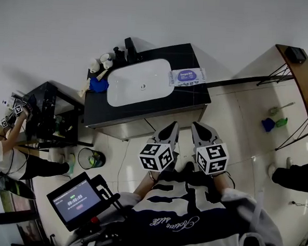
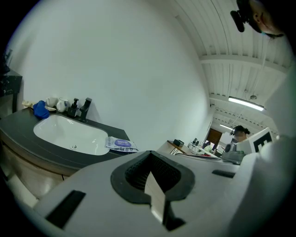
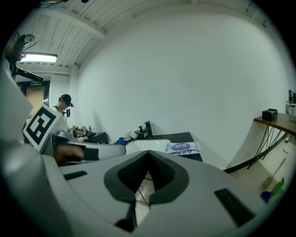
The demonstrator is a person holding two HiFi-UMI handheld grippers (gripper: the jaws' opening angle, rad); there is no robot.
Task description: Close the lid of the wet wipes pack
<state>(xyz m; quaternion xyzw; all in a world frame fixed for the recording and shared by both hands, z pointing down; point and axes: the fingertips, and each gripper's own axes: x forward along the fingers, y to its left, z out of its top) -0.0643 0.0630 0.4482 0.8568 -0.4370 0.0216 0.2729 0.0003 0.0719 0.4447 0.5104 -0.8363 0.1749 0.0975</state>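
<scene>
- Head view: the wet wipes pack (image 1: 187, 76) lies flat on the dark tabletop (image 1: 192, 99) in the upper middle of the frame, just right of the white sink (image 1: 141, 82). Its purple lid (image 1: 186, 73) looks flush, but it is too small to tell whether it is snapped down. The left gripper (image 1: 171, 127) and right gripper (image 1: 197, 126) sit side by side at lower centre, well apart from the pack and pointing toward it.
- Left gripper view: the fingers (image 2: 97, 194) are pressed together with nothing between them. The pack (image 2: 121, 144) shows at centre left, beyond the tips.
- Right gripper view: these fingers (image 3: 199, 194) also meet at the tips, empty. The pack (image 3: 181, 147) lies just right of centre.
- Judgement: this fits either a lid waiting to be pressed or one already shut. Should it stand ajar, a good close would press the closed fingertips squarely down on the purple patch. The other gripper would pin one end of the soft pack so it cannot slide toward the sink.
</scene>
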